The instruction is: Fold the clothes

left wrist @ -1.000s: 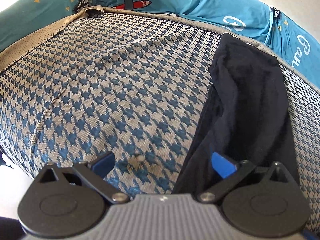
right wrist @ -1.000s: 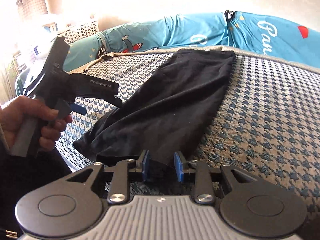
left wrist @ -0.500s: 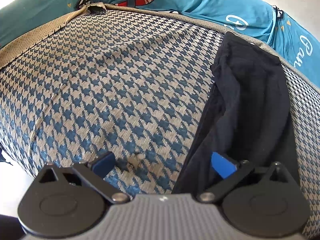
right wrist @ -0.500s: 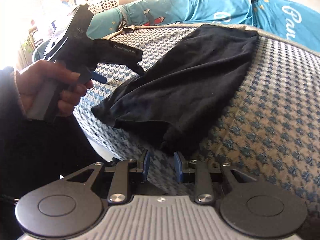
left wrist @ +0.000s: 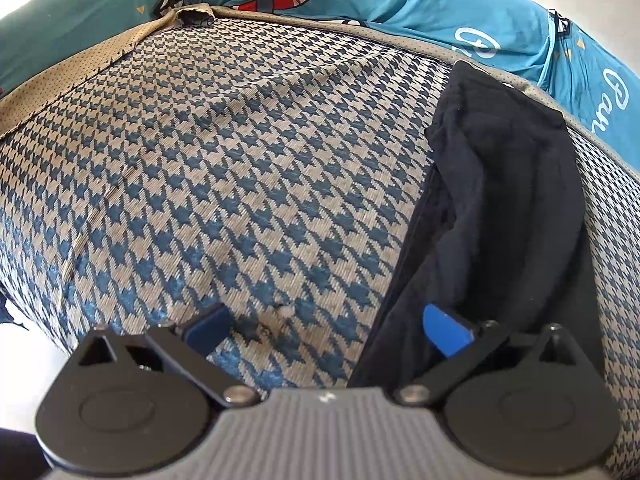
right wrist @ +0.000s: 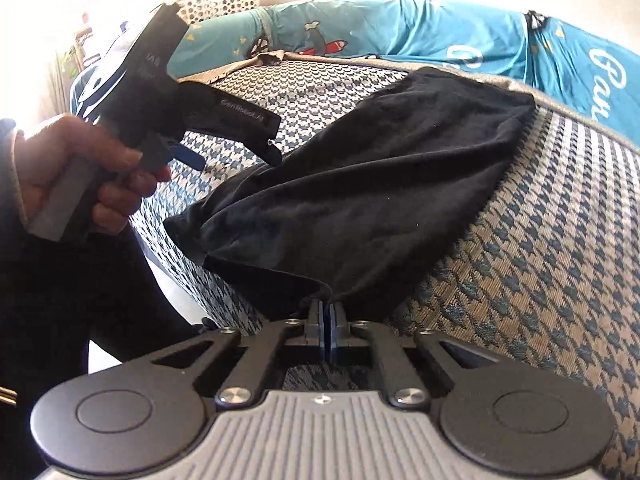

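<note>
Closing in on the near hem, the right gripper [right wrist: 329,320] has just snapped its jaws together, and a tuck of the black garment [right wrist: 360,184] is now pinched between the blue pads [right wrist: 320,322], where half a second back the cloth lay just beyond them. That garment runs as a long dark strip from the near edge of the houndstooth mattress [right wrist: 540,264] away toward the far side, its far end almost at the teal printed bedding [right wrist: 460,28] that banks up behind. On the left of the right wrist view, a hand [right wrist: 80,176] grips the handle of the left gripper [left wrist: 324,324], which hangs over the mattress beside the garment's left edge. From its own camera the left gripper stands spread wide (no change there): one blue pad [left wrist: 208,326] over bare houndstooth weave [left wrist: 240,168], the other pad [left wrist: 444,330] over the black garment [left wrist: 508,200], nothing caught between them. A perforated white basket [right wrist: 224,0] sits far off at the left, in glare.
</note>
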